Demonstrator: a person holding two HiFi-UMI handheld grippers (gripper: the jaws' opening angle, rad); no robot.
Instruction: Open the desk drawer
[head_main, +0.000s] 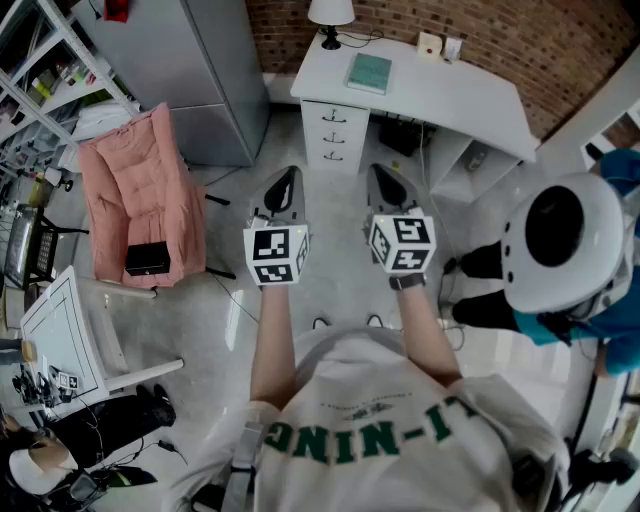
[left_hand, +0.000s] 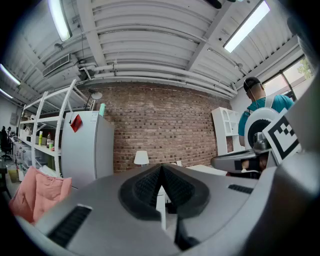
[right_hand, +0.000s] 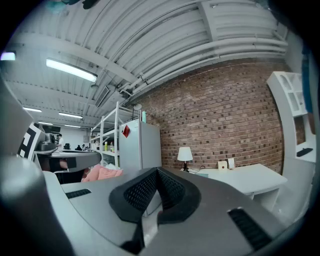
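Head view first: the white three-drawer unit (head_main: 335, 135) sits under the left end of the white desk (head_main: 470, 95) at the top centre of the frame. All three drawers look pushed in flush. On the desk top there's a teal book (head_main: 370, 72) and a white table lamp (head_main: 330, 14). Over on the left, a pink padded armchair (head_main: 140, 200) has a small black box (head_main: 147, 258) lying on its seat. Both forearms reach straight ahead from the bottom centre, side by side. The left gripper (head_main: 289, 178) and right gripper (head_main: 381, 172) point toward the drawer unit but are well apart from it, touching nothing. Another person in a teal top (head_main: 600, 325) is at the right edge.

Left gripper view: it's held level, and the left gripper (left_hand: 161, 170) has its black ribbed pads squeezed together with nothing between them. A red brick wall (left_hand: 165, 130) is dead ahead, a tall grey cabinet (left_hand: 85, 145) is at centre left, and the lamp is just above the jaw tips.

Right gripper view: same deal. The right gripper (right_hand: 157, 172) is level, its tips meet and it's empty. The desk stretches across the lower right, with the lamp on it just right of centre.
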